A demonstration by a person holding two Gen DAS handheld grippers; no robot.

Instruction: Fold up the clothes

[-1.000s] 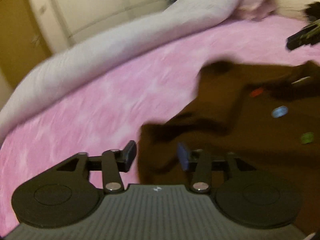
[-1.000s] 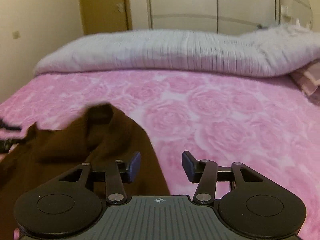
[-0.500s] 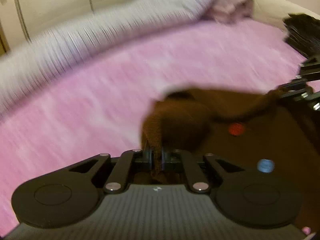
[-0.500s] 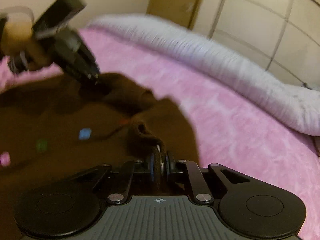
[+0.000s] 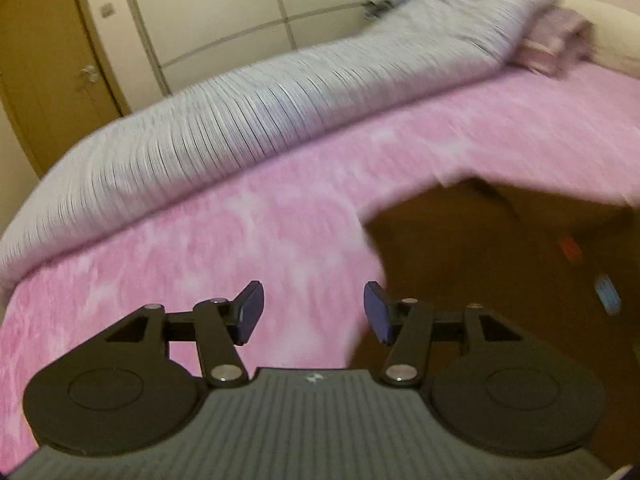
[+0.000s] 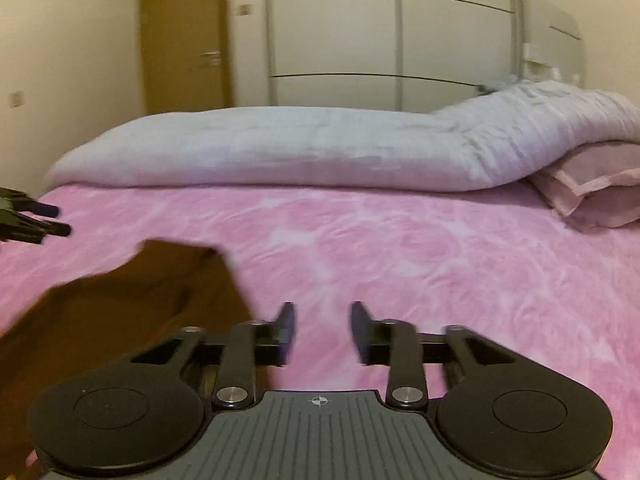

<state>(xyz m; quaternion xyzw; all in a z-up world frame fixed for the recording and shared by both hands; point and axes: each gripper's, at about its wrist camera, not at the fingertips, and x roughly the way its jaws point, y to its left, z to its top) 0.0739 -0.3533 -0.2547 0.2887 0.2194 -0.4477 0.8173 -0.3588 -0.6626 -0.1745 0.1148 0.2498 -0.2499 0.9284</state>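
A dark brown garment [image 5: 500, 264] with small coloured patches lies flat on the pink bedspread [image 5: 248, 248], filling the right of the left wrist view. My left gripper [image 5: 314, 310] hovers at its left edge, jaws opening, nothing between them. In the right wrist view the same brown garment [image 6: 132, 304] lies at the lower left. My right gripper [image 6: 323, 330] is just right of its edge over bare pink bedspread [image 6: 440, 264], jaws opening and empty. The left gripper's fingertips [image 6: 44, 220] show at the far left edge there.
A rolled grey-white duvet [image 6: 280, 148] runs along the far side of the bed. A pink pillow [image 6: 592, 192] lies at the right end. Behind stand a white wardrobe [image 6: 336, 40] and a wooden door [image 6: 184, 36].
Half a second ago both grippers were shut on folds of the brown garment. Both have let go and drawn apart, and the garment now lies flat.
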